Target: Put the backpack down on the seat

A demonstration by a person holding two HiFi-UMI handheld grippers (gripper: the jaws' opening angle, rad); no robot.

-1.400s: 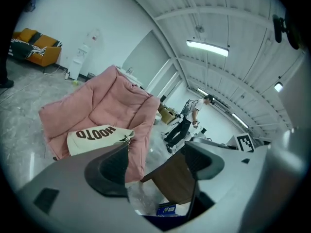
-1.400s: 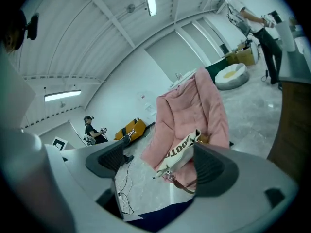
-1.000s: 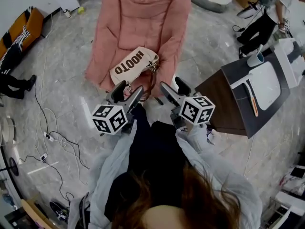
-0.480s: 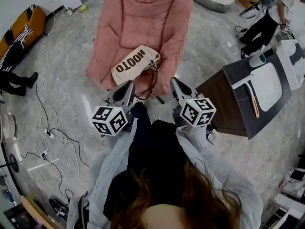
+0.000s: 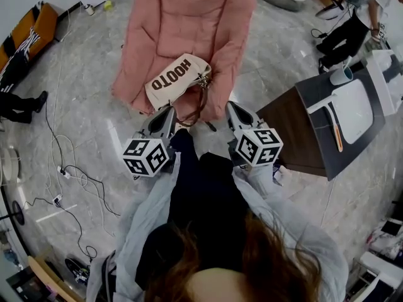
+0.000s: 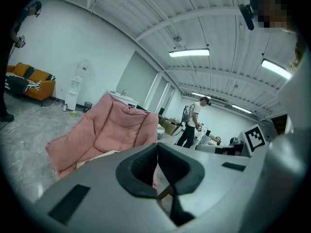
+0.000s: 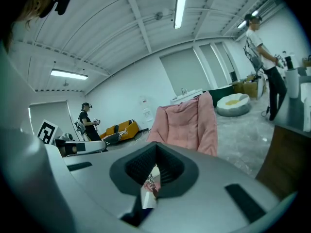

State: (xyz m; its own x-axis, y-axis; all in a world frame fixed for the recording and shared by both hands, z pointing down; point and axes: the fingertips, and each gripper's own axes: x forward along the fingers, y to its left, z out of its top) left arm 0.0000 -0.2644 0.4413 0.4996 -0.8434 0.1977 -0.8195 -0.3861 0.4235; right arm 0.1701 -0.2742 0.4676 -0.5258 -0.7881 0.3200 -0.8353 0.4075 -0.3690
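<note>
Head view shows lettering on the backpack point(image 5: 170, 80); gripper views don't.

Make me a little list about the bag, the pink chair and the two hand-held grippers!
backpack: cream, lying on the seat
seat: pink cushioned chair on the floor
left hand-held gripper: shut, empty, near the seat's front edge
right hand-held gripper: shut, empty, level with the left one
task: looks done

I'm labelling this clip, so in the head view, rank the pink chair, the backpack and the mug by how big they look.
Largest: pink chair.
Next: backpack.
Smallest: mug.
No two look close in size.
</note>
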